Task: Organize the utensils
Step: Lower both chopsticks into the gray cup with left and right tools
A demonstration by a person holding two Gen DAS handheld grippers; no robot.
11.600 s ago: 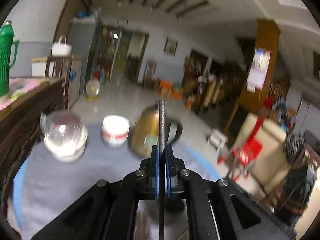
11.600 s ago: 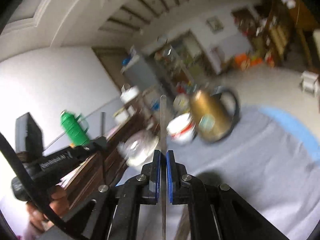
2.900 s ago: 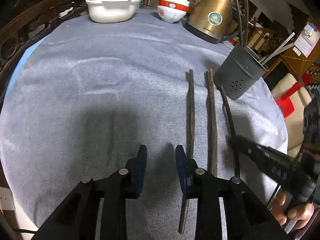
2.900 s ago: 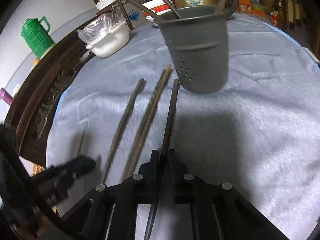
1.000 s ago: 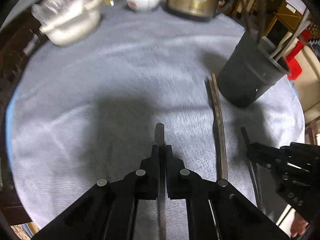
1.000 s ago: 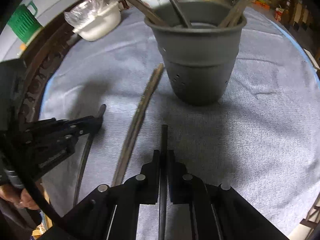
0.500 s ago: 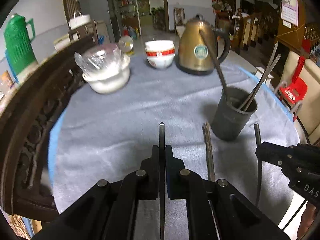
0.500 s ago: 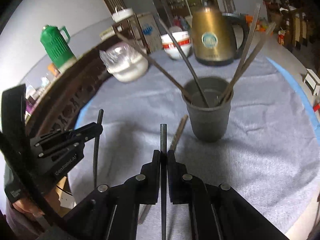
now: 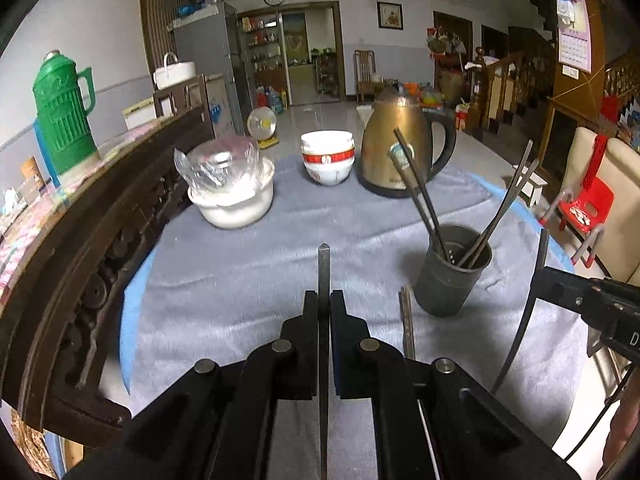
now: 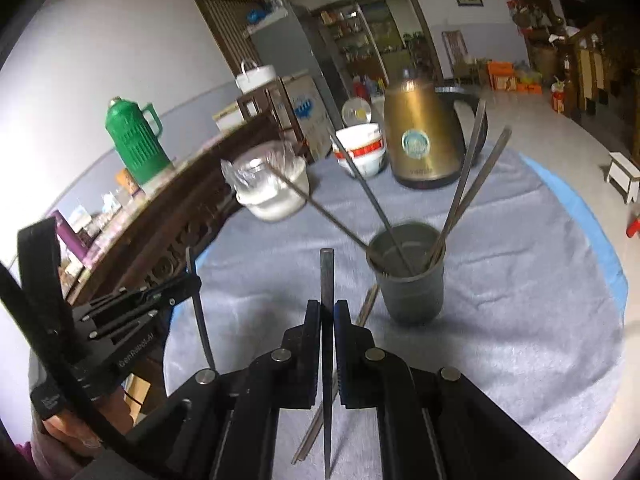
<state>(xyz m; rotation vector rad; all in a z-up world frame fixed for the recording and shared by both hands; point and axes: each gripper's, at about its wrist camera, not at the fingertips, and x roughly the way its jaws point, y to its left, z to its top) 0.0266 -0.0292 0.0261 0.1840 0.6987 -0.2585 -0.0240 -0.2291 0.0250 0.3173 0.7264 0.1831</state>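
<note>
My left gripper (image 9: 324, 300) is shut on a dark chopstick (image 9: 323, 264) that sticks straight out ahead, held above the grey tablecloth. My right gripper (image 10: 328, 308) is shut on a second dark chopstick (image 10: 327, 276), also off the table. A grey perforated holder (image 9: 452, 276) stands upright ahead and to the right with several chopsticks leaning in it; in the right wrist view the holder (image 10: 412, 292) is just right of my held stick. One pair of brown chopsticks (image 9: 407, 320) lies on the cloth beside the holder. Each wrist view shows the other gripper at its edge.
A golden kettle (image 9: 400, 152), stacked red-and-white bowls (image 9: 328, 158) and a white dish under plastic wrap (image 9: 232, 196) stand at the far side. A dark carved wooden rail (image 9: 80, 264) with a green thermos (image 9: 62, 116) borders the left. The round table's edge (image 10: 592, 240) curves at the right.
Both grippers have risen from the cloth with their chopsticks and tilted up, so the far side of the table and the room came into view. The brown pair stays on the cloth.
</note>
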